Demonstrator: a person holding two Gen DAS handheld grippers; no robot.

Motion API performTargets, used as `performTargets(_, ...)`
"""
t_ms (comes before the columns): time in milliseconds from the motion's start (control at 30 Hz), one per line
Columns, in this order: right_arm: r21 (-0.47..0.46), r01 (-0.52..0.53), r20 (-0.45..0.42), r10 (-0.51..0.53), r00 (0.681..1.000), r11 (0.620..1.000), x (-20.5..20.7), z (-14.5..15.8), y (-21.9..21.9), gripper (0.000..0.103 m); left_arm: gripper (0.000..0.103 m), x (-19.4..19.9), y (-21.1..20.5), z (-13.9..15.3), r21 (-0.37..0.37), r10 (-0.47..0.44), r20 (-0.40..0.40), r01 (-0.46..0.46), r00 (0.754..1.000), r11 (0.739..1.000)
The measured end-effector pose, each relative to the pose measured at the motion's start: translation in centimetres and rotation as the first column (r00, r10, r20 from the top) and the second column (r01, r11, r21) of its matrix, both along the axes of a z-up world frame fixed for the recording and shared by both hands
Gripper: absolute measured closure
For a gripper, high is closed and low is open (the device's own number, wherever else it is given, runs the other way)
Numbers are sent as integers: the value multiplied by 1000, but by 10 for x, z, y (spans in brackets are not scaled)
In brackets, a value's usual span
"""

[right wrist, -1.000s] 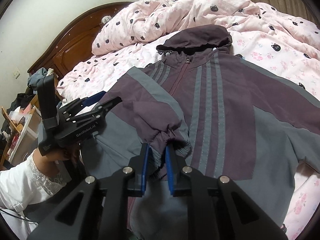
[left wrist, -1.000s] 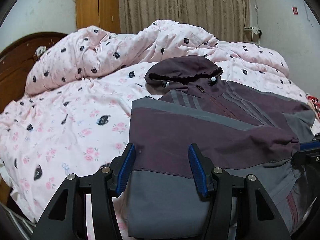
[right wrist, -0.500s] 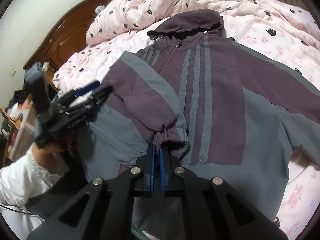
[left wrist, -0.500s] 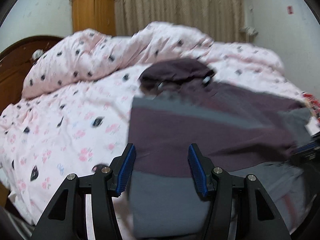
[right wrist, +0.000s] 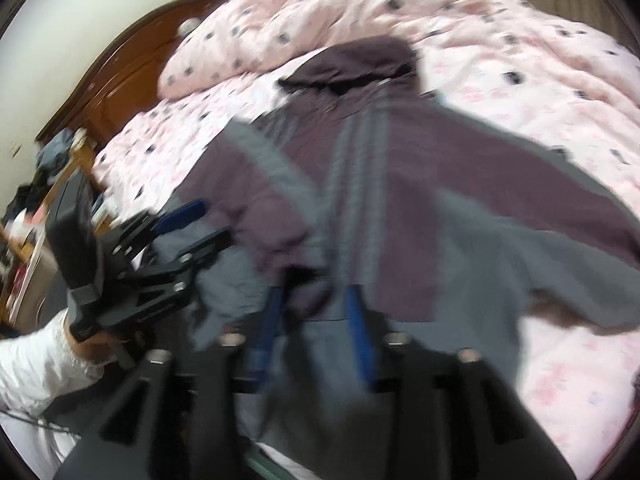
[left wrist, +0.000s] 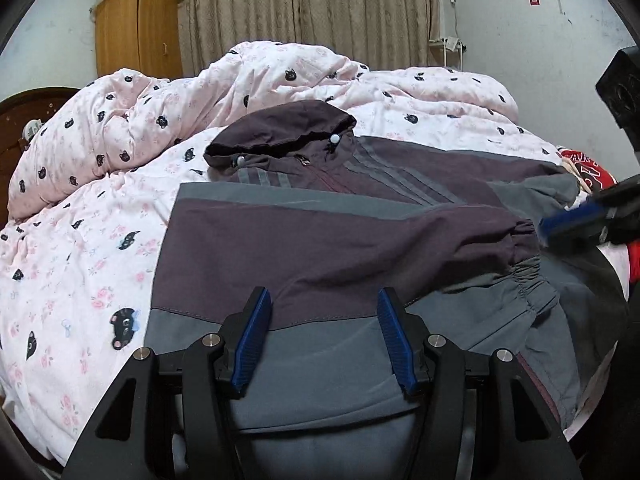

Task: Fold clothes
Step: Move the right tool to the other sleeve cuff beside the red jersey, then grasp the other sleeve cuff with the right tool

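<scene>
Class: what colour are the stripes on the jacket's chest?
Grey stripes on the dark purple jacket; clearest in the left wrist view.

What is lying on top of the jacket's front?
One sleeve is folded across the jacket, its elastic cuff toward the right gripper. The chest and zipper beneath it are hidden.

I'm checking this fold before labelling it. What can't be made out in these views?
- Right wrist view: motion blur; whether the right gripper, jaws apart, touches the sleeve cuff is unclear.
- Left wrist view: the left gripper hides the jacket hem; the right gripper is cut off at the edge.
- Red garment: mostly cut off, print unreadable.
</scene>
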State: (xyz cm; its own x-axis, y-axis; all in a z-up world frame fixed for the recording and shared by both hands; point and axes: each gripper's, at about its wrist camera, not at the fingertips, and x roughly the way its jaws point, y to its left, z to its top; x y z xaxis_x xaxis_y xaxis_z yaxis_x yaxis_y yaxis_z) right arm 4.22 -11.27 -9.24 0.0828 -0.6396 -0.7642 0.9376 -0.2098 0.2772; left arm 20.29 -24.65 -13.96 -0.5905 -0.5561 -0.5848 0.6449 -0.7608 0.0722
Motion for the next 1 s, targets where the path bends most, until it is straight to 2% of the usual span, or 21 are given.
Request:
performTargets(133,-54,136,7,-136,991,989,-40,16,24,54,52,1,1,0,-2,5,-3,-5,1000,1000)
performTargets(233,-69,258,-45,-261,964,964,-68,23,42,54,53,2,1,2,3,9,-16,-9,1000,1000)
performTargets(333,-93,370,-93,-378,921,924,-94,30,56,54,53,4,1,7,6,11,-39,-11,999,1000)
performTargets(600,-142,574,-26,-583,812,807,-173,31,98,54,52,15,-6,21,52,28,-120,-22,992,998)
performTargets(733,-138,645,49,-645,763,752,-200,25,113,53,52,18,-15,21,98,47,-154,-32,987,995)
performTargets(833,-130,691,86,-687,722,711,-214,20,125,47,52,19,-19,20,125,61,-172,-40,983,991)
performTargets(900,-112,716,94,-710,698,689,-222,16,130,47,52,19,-21,19,136,69,-178,-45,982,990)
performTargets(1000,-86,718,101,-711,696,691,-227,9,129,46,52,19,-23,19,139,73,-182,-48,981,989)
